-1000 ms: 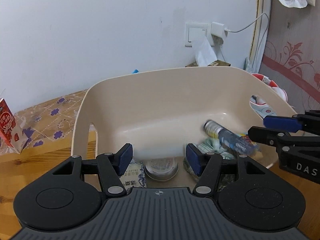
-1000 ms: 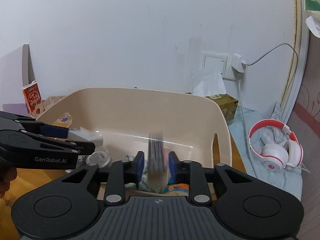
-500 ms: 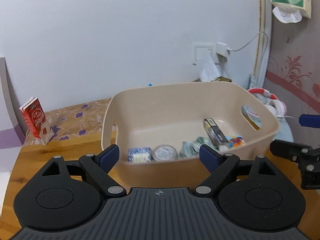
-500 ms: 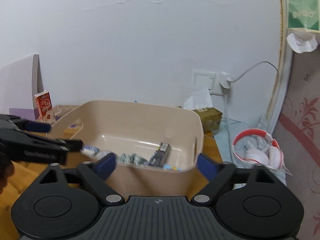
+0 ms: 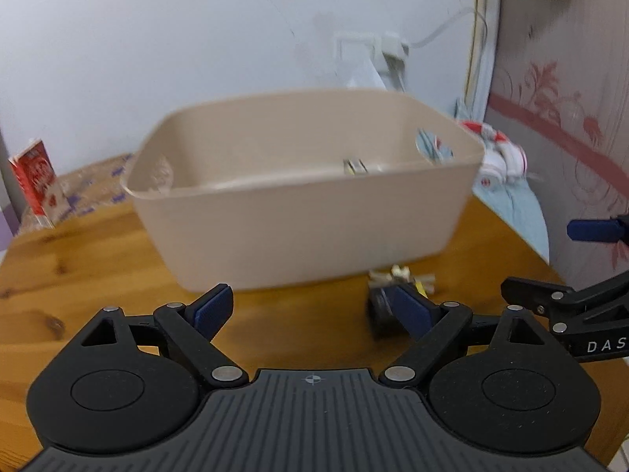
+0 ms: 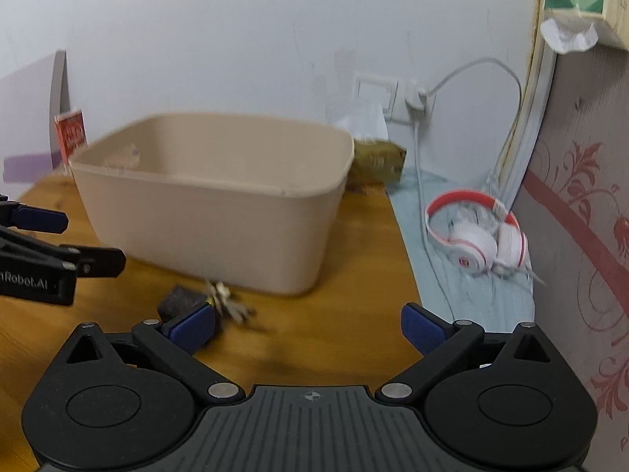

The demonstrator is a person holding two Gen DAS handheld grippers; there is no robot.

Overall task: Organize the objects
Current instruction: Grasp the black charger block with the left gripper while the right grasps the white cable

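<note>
1. Beige plastic is filling the middle of both views: one storage bin (image 5: 306, 212) is sitting on the wooden table (image 5: 78, 275), toward its far side, its near wall facing the grippers.
2. Bare wood is lying open between the bin's near wall and both grippers, and more of it is running along the bin's left side.
3. At the table's right edge the wood is giving way to a pale blue cloth (image 6: 464, 295), which is lying against a patterned panel (image 6: 582, 204).
4. The left gripper (image 5: 312, 308) is hovering over the near table with its jaws spread apart and nothing between the pads; they have just been opening.
5. The right gripper (image 6: 306, 328) is standing at its widest, also bare between the pads, having just been opening too.
6. One small black object (image 6: 182, 305) and one bunch of keys (image 6: 228, 305) are lying on the table just in front of the bin's near wall, touching or nearly touching each other; blur is hiding detail.
7. Inside the bin only one dark item's tip (image 5: 355, 166) is showing above the near wall.
8. One pair of red-and-white headphones (image 6: 477, 236) is resting on the cloth.
9. One red carton (image 5: 37, 181) is standing at the far left, one tissue pack (image 6: 377, 161) behind the bin, and one charger (image 6: 416, 98) is plugged into the white wall.
</note>
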